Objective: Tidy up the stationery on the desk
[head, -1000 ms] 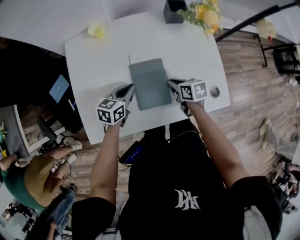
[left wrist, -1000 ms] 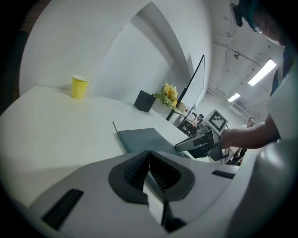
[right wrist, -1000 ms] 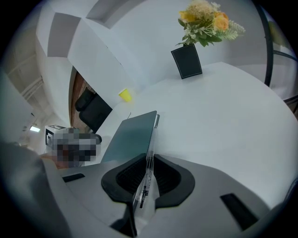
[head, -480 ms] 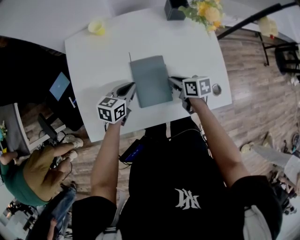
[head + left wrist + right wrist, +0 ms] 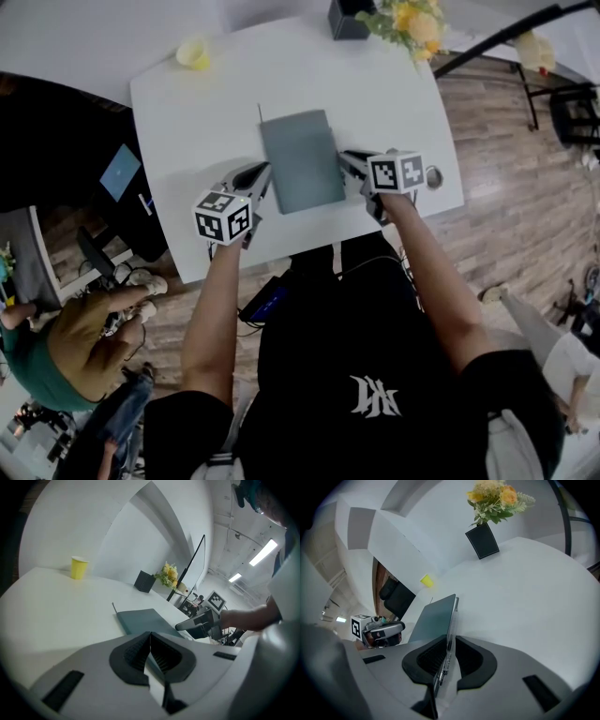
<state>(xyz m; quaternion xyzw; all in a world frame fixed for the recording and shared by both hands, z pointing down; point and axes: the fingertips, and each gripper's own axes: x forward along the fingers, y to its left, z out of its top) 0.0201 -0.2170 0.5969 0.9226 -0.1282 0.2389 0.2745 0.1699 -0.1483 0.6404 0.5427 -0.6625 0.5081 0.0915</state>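
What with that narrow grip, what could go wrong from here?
The right gripper clamps the notebook only by its thin edge: it may slip, or the cover may bend. The left gripper is shut at the opposite edge with no clear hold, so a lift could tilt it.

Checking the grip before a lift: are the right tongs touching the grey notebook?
Touching. The right gripper view shows the right tongs clamped on the grey notebook, both pads against its edge.
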